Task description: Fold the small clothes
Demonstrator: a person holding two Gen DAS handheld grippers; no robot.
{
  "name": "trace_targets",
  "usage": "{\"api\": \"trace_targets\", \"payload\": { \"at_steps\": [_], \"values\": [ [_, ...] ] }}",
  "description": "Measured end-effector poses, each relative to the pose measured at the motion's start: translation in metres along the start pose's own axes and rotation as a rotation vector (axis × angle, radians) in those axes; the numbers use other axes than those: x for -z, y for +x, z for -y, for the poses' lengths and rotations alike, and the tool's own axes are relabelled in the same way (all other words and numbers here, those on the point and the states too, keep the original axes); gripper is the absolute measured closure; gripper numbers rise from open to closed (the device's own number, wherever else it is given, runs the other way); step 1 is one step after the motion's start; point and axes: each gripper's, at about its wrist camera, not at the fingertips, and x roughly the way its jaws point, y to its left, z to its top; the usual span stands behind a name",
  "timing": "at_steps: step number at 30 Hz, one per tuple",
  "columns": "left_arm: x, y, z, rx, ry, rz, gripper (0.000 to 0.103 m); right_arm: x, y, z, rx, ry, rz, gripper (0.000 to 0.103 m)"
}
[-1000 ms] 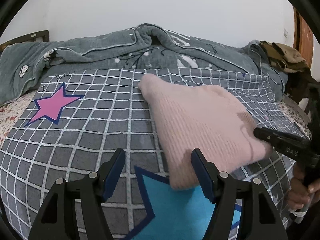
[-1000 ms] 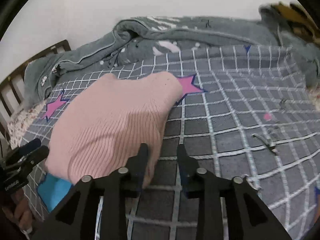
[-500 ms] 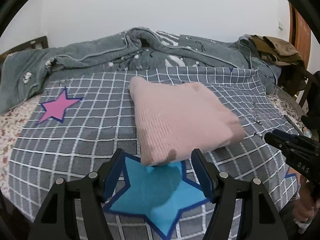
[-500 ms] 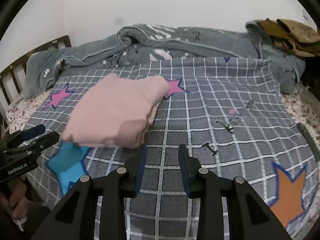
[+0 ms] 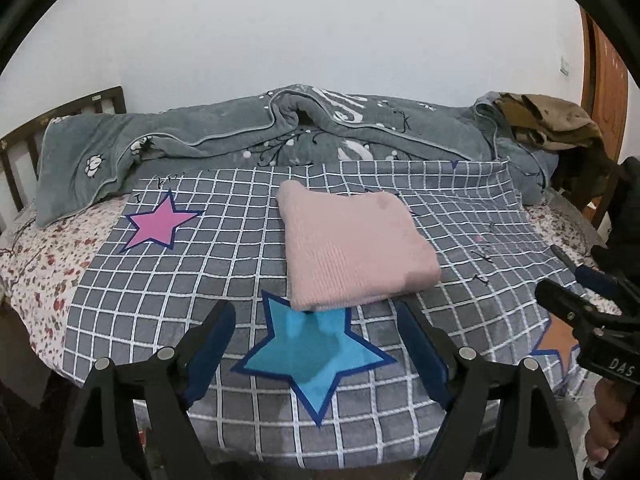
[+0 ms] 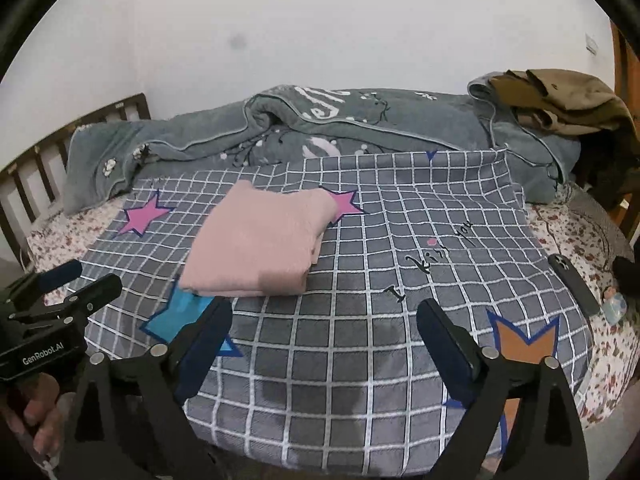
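Two grippers: both hang above the near edge of the checked blanket [image 5: 168,280], clear of the cloth, where a second ago they were down at the sweater.
Left gripper [image 5: 316,328]: jaws spreading wider, nothing between them but the blue star [image 5: 316,356] below; a second ago the sweater's near edge lay between its fingers.
Right gripper [image 6: 324,328]: jaws opening wide with only bare blanket between them; a second ago they were nearly together at the sweater's near corner.
Pink sweater [image 5: 352,248]: folded into a thick, roughly square stack, lying free on the checked blanket, its near edge overlapping the top point of the blue star; it now sits farther from both cameras than before.
View change: more of the bed shows now, including the orange star [image 6: 524,340] near the blanket's right front corner.
Surface: grey blanket with white grid lines, a pink star [image 5: 156,224] left of the sweater, another pink star [image 6: 344,202] peeking out at the sweater's far right corner, and black script right of the sweater.
Under the blanket: a floral sheet [image 5: 44,248] shows along its left and right sides.
Behind the sweater: a rumpled grey quilt [image 5: 256,136] runs along the white wall [image 5: 320,32].
Right of the quilt: brown clothing [image 6: 560,104] heaped up.
Left of the quilt: dark wooden bed rails [image 6: 36,168].
Right of the blanket: a dark phone [image 6: 572,284] lies on the sheet.
Person: a hand [image 6: 36,412] grips the left gripper's handle.
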Motion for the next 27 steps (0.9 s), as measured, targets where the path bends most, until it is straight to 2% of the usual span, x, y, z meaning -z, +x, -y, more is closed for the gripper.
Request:
{"api": "trace_targets", "payload": {
  "at_steps": [9, 27],
  "values": [
    [0.003, -0.028, -0.001, -0.021, -0.012, 0.027, 0.021, 0.007, -0.028, 0.001, -0.009, 0.001, 0.013, 0.01],
    [0.0, -0.039, -0.002, -0.022, -0.021, 0.047, 0.021, 0.006, -0.042, 0.001, -0.007, -0.008, 0.037, 0.01]
  ]
}}
